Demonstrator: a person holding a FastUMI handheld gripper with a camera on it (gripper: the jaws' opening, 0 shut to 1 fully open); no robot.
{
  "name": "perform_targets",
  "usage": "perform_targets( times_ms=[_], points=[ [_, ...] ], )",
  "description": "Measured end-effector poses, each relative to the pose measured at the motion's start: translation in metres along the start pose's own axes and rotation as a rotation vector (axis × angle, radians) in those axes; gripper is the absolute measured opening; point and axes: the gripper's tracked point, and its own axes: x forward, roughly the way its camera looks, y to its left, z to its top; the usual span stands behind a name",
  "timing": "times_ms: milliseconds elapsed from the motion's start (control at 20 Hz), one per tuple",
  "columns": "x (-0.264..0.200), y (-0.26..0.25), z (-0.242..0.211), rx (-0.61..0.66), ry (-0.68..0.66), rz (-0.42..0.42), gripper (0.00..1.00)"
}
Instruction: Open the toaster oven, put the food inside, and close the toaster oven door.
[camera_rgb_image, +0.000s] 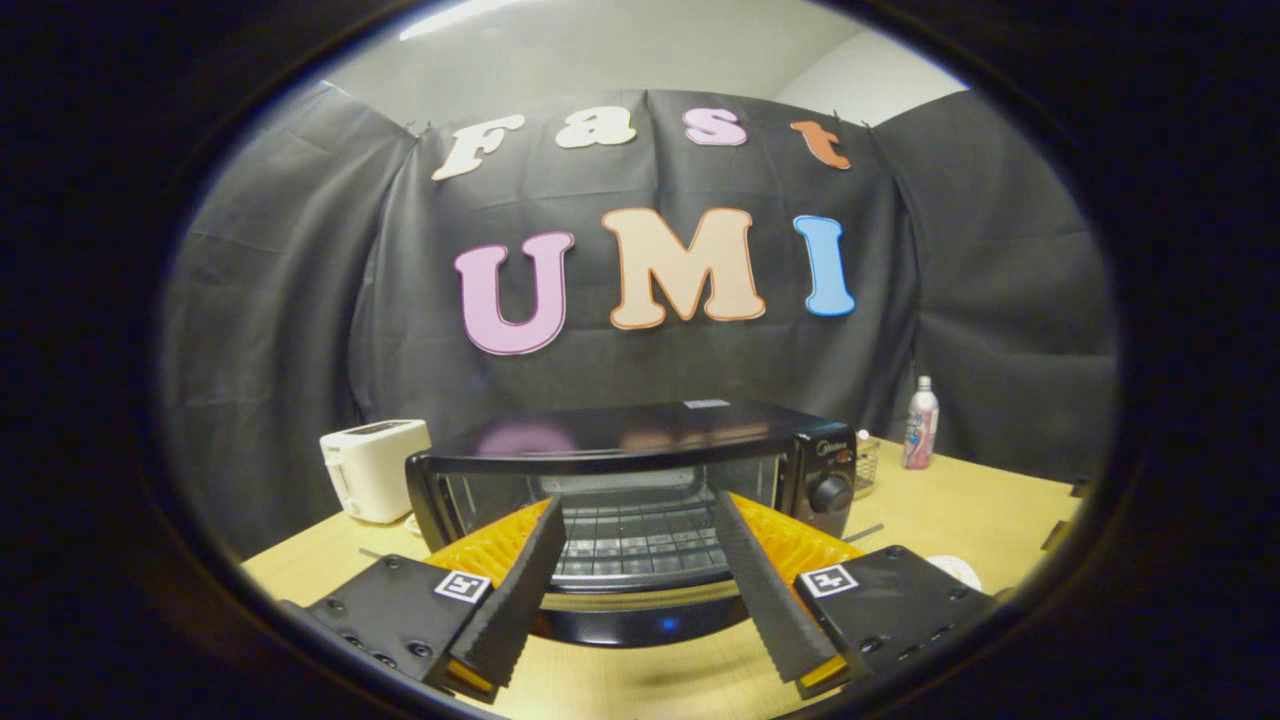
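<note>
The black toaster oven (640, 440) stands on the wooden table (960, 510) just ahead of my fingers. Its glass door (640, 585) is folded down toward me, and the wire rack (640, 520) inside is in plain sight with nothing on it. My gripper (638, 505) is open, its ribbed black fingers (520, 590) spread wide to either side of the lowered door, tips near the oven mouth. Nothing is held between them. A pale round item (957, 570), perhaps a plate, peeks out beyond the right finger mount.
A white pop-up toaster (372, 468) sits left of the oven. Right of the oven are a small wire basket (866, 462) and a pink-labelled bottle (920, 424). Black cloth walls close in the table behind and at the sides.
</note>
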Motion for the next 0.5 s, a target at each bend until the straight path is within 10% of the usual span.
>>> perform_targets(
  times_ms=[500],
  points=[
    [-0.018,-0.011,-0.040,-0.026,0.131,-0.058,0.95]
  ],
)
